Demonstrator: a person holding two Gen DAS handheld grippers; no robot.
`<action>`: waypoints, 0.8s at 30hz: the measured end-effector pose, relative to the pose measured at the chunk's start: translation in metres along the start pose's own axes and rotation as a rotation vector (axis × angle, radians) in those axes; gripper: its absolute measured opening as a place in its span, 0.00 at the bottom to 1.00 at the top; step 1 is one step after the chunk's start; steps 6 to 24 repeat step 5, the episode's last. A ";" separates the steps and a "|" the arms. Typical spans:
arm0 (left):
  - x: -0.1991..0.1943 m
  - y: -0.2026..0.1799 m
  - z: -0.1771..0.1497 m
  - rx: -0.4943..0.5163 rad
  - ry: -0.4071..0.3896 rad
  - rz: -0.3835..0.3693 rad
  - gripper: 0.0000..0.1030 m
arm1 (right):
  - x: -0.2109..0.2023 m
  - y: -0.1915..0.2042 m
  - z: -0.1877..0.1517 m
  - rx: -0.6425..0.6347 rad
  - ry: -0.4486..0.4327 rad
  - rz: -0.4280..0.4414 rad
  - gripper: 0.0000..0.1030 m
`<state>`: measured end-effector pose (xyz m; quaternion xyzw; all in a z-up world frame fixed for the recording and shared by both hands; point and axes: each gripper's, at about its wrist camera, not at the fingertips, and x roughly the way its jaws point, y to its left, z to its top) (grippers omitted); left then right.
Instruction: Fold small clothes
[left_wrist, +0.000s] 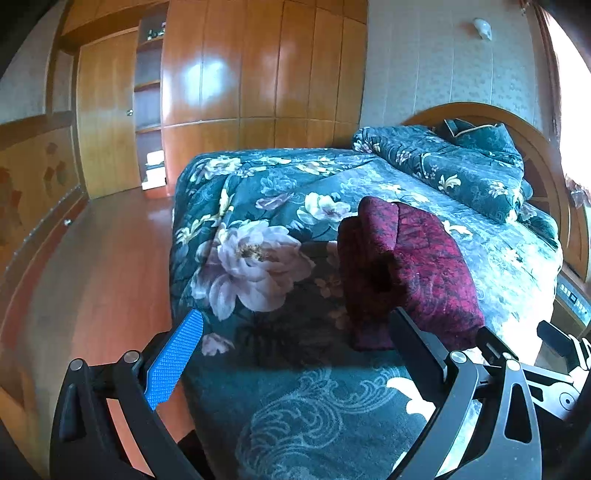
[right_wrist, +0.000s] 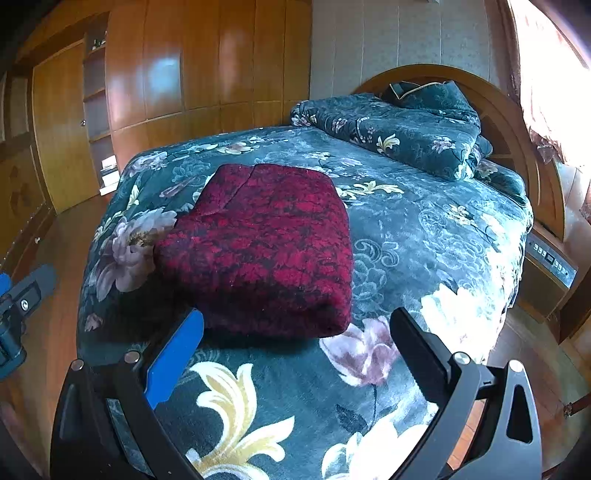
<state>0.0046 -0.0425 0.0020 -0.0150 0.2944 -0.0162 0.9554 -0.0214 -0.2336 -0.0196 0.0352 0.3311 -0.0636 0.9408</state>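
Note:
A dark red patterned garment (right_wrist: 264, 247) lies folded into a thick rectangle on the floral bedspread (right_wrist: 424, 236). In the left wrist view the same red garment (left_wrist: 410, 269) sits to the right of centre, seen from its end. My left gripper (left_wrist: 295, 325) is open above the bed's near edge, its right finger close to the garment and nothing between the fingers. My right gripper (right_wrist: 295, 325) is open just in front of the garment's near fold, not touching it. The other gripper's black body shows at the right edge of the left wrist view.
A folded floral quilt (right_wrist: 399, 129) and pillow lie by the curved wooden headboard (right_wrist: 517, 122). Wooden wardrobes (left_wrist: 258, 70) and a door line the far wall. Wooden floor (left_wrist: 92, 266) runs along the bed's left side. A bedside panel (right_wrist: 552, 260) is at right.

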 end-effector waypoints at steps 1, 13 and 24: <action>0.000 -0.001 0.000 0.001 0.001 -0.001 0.96 | 0.000 0.000 0.000 -0.001 -0.001 0.001 0.98; 0.004 -0.001 -0.002 -0.005 0.013 -0.003 0.96 | 0.002 -0.001 0.000 0.003 -0.001 0.000 0.98; 0.004 -0.001 -0.002 -0.005 0.013 -0.003 0.96 | 0.002 -0.001 0.000 0.003 -0.001 0.000 0.98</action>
